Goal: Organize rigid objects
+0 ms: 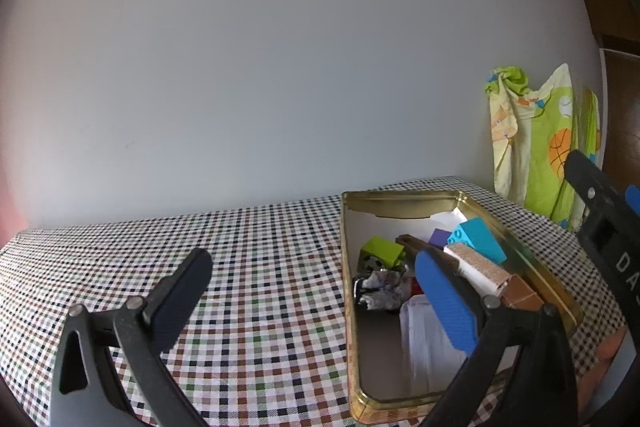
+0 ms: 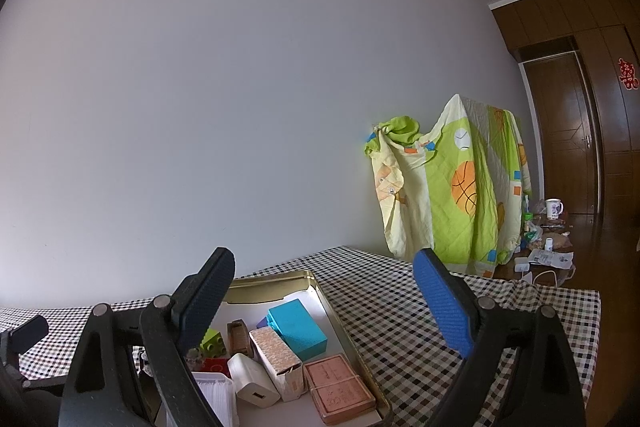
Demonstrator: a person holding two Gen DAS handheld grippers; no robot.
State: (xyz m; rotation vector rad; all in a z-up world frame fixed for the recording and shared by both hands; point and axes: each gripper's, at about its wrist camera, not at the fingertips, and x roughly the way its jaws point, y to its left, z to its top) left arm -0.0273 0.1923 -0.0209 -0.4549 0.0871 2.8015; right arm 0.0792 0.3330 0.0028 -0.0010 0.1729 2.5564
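A gold metal tin lies open on the checkered tablecloth. It holds a cyan block, a green brick, a purple block, a patterned white box and crumpled foil. The right wrist view shows the tin with the cyan block, a white charger, the patterned box and a reddish flat box. My left gripper is open and empty, straddling the tin's left wall. My right gripper is open and empty above the tin.
A green and yellow blanket hangs beyond the table's far right corner. A low table with a mug and clutter stands by wooden doors. A white wall backs the table.
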